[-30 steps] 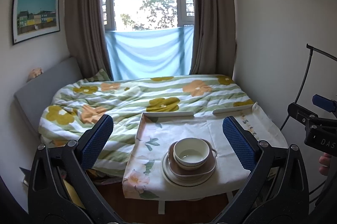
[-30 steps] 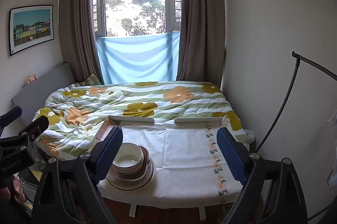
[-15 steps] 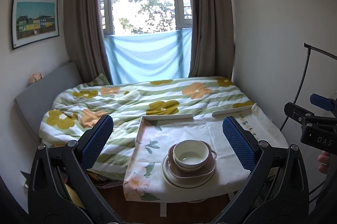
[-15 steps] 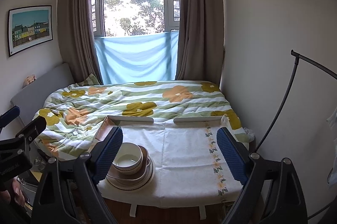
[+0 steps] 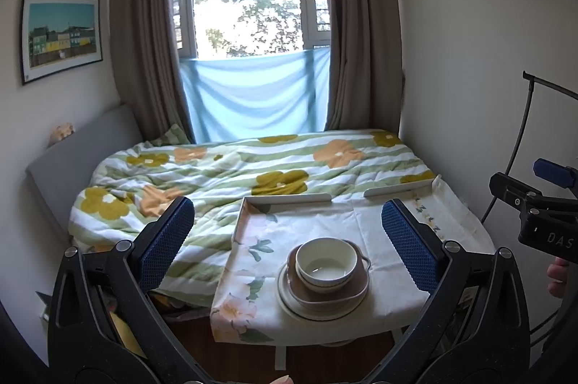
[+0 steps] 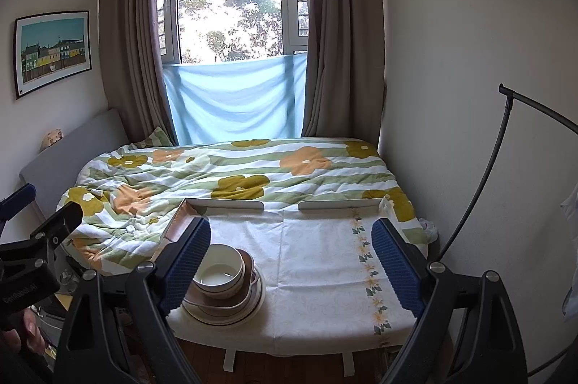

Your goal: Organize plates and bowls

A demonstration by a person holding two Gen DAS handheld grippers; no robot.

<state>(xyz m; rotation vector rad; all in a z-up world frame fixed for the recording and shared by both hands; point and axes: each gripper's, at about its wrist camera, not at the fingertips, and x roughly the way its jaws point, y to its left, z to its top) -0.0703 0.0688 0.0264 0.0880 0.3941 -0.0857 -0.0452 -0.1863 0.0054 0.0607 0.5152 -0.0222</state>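
Observation:
A cream bowl (image 5: 327,266) sits in a brown square dish (image 5: 325,295), which rests on a cream round plate (image 5: 289,302). The stack stands near the front of a small table (image 5: 318,225) with a floral cloth. My left gripper (image 5: 287,245) is open and empty, held back from the table with the stack framed between its blue pads. In the right wrist view the bowl (image 6: 220,270), dish (image 6: 249,275) and plate (image 6: 231,315) lie at the table's (image 6: 325,275) front left, partly behind the left finger (image 6: 188,261). My right gripper (image 6: 292,263) is open and empty.
A bed with a flowered duvet (image 5: 253,167) lies behind and left of the table. White rails (image 5: 289,198) edge the table's far side. The wall and a black curved stand (image 6: 480,189) are at the right. The other gripper's body (image 5: 534,214) shows at the right edge.

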